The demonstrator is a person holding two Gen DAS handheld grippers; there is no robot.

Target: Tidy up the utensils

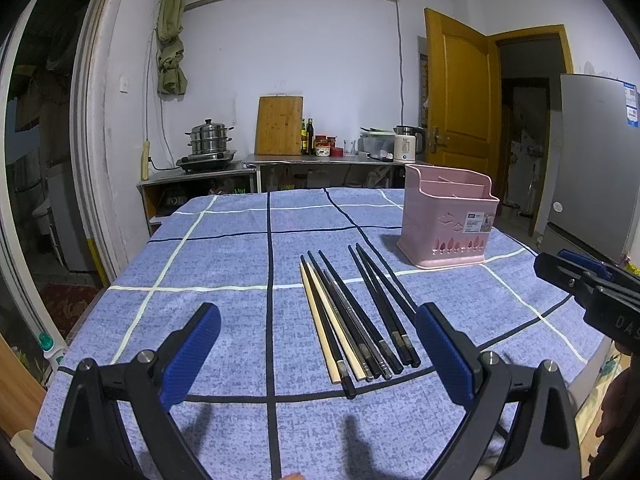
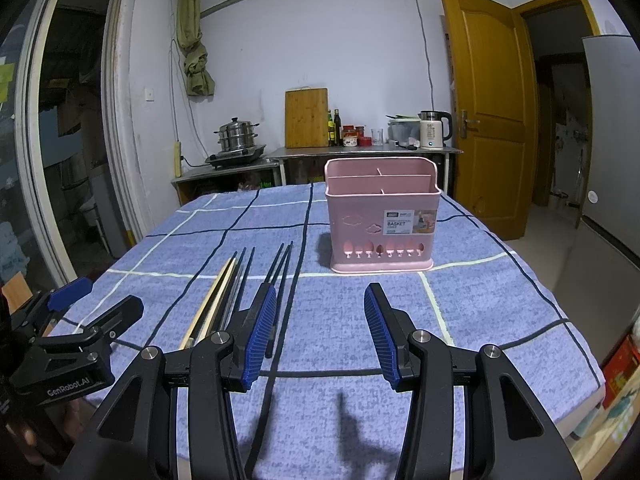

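On the near half of the counter (image 1: 224,248), covered by a blue checked cloth, a row of chopsticks (image 1: 352,320) lies loose, side by side and pointing away: two pale ones at the left, the rest dark, some with metal bands near their near ends. In the right wrist view the left blue pad of the right tool hides the near ends of several of them. Farther off and to the right stands a pink utensil basket (image 2: 380,220), upright, its top split by partitions; its inner floor cannot be seen. Its front sticker reads "BASKET"; the smaller print is too fine to make out.

The left tool (image 1: 318,330) hangs above the near edge with its jaws spread wide, holding nothing. The right tool (image 2: 320,312) is likewise spread and empty, a little nearer the basket. From the right wrist camera the left tool's body reads "GenRobot.AI"; from the left, the right tool's marking is cut off at "DAS". A hand under each tool is only partly in frame.
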